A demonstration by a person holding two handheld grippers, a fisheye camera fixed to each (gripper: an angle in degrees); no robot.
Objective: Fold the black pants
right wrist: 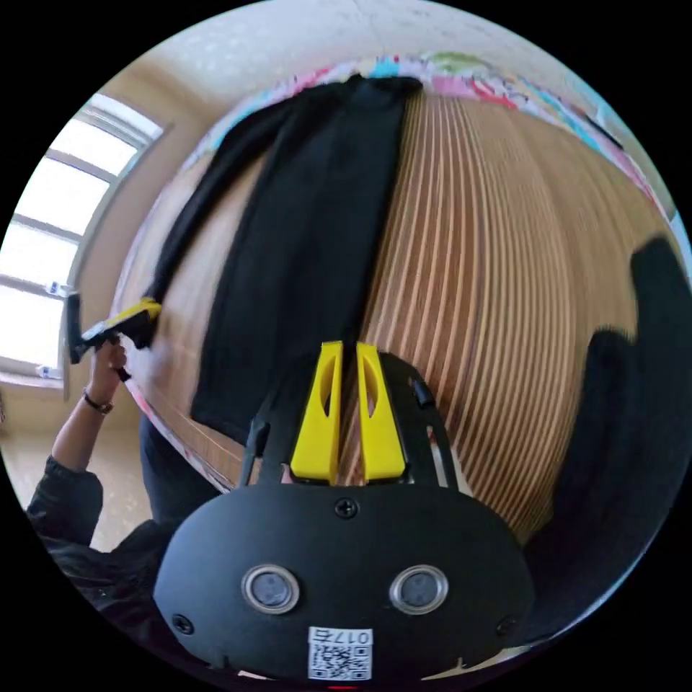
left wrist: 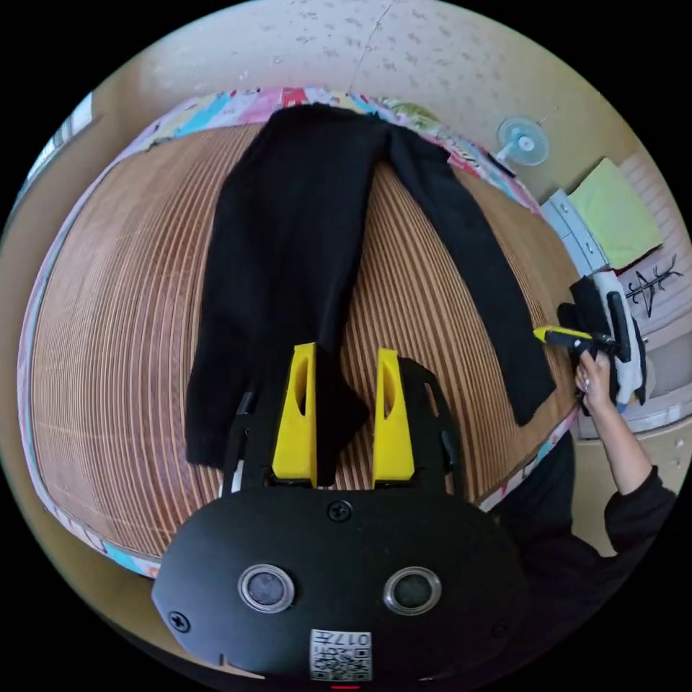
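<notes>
left gripper (left wrist: 344,360): 1, yellow jaws apart, a wide gap between them. The near end of one pant leg lies under and between the jaws. Cannot tell whether the jaws press on the cloth; looks released.
right gripper (right wrist: 349,355): 1, yellow jaws nearly together, a thin gap showing. Nothing seen between them; they hang over the bamboo mat just beside the pant leg's edge.
other gripper in left gripper view (left wrist: 577,337): off to the side, held in a hand (left wrist: 595,378), yellow tip near the end of the far pant leg.
other gripper in right gripper view (right wrist: 119,321): off to the side, held in a hand (right wrist: 104,364), tip at the end of the farther leg; blurred, so contact is unclear.
pants (left wrist: 288,238): 1 pair, black, spread flat, 2 legs splayed toward the grippers, waist at the far edge.
bamboo mat (left wrist: 115,303): 1, striped, under the pants.
quilt (left wrist: 216,108): 1, colourful edge beyond the mat.
fan (left wrist: 524,142): 1, white, far side on the floor.
drawer unit (left wrist: 577,234): 1, beside the fan.
window (right wrist: 50,238): 1, bright, far to the side.
</notes>
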